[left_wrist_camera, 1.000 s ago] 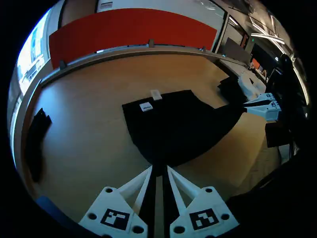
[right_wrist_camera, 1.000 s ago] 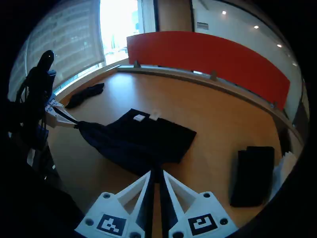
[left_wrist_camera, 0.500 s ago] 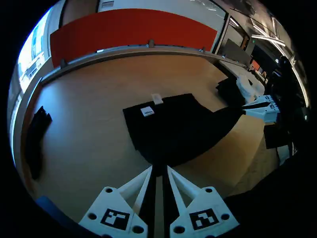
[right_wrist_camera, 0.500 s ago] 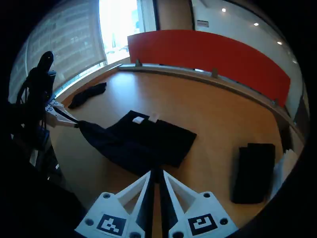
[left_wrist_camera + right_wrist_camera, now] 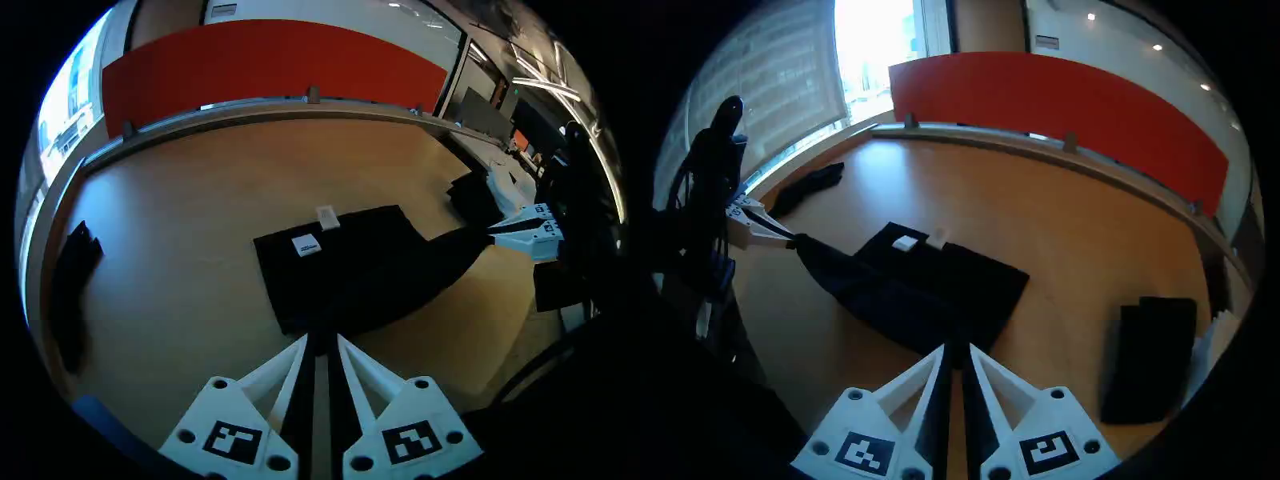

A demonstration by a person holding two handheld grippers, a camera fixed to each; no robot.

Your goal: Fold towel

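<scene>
At the near edge of the wooden table (image 5: 184,240), we find our left gripper (image 5: 320,344) with its two fingers drawn almost together and a corner of the black towel (image 5: 360,264) pinched between them. Our right gripper (image 5: 958,350) stands the same way in the right gripper view: its fingers are nearly closed and clamp another corner of the towel. Each gripper also appears off to the side in the other's view, white tips nipping its corner, with the cloth drawn up into a tapering point towards it. Between the two held corners the near edge of the towel is lifted off the wood. The far part lies flat on the table. On that flat part we see a white label (image 5: 306,246), and just beyond it a white tab (image 5: 327,217) at the towel's far edge. Farther out, a dark cloth (image 5: 72,272) lies crumpled near the table's rim. A folded black stack (image 5: 1152,356) sits well apart from the towel on the other side. A red partition (image 5: 272,64) runs along the table's far edge, with a bright window (image 5: 872,56) beyond it.
</scene>
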